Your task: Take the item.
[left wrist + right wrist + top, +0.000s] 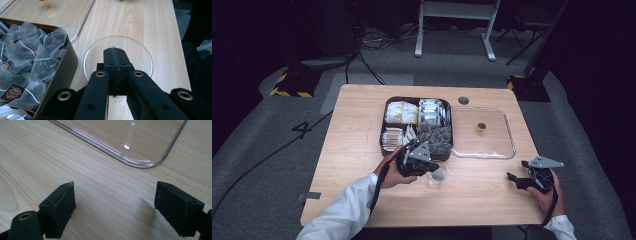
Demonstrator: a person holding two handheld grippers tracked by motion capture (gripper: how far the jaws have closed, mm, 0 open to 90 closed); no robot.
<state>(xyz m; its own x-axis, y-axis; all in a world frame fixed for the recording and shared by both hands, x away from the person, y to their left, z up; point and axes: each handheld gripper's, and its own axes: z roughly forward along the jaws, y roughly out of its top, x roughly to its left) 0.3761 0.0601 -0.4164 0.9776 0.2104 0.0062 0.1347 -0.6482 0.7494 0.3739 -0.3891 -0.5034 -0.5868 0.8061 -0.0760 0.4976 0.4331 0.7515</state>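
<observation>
My left gripper (434,170) (115,51) hovers over a clear glass cup (437,182) (143,58) just in front of the brown box (383,134) (67,67). Its jaws are pressed together, and a small pale mesh tea bag (438,174) (118,46) peeks out past their tips above the cup. In the box's near compartment lie several pyramid tea bags (32,50). My right gripper (513,179) (115,205) rests open low over the bare wood at the table's right front, nothing between its jaws.
A clear flat lid (493,144) (120,135) (62,15) with a small brass knob (481,127) (45,2) lies right of the box. The box's other compartments hold packets (401,112). Beyond the table (357,130) stands a white frame on grey floor.
</observation>
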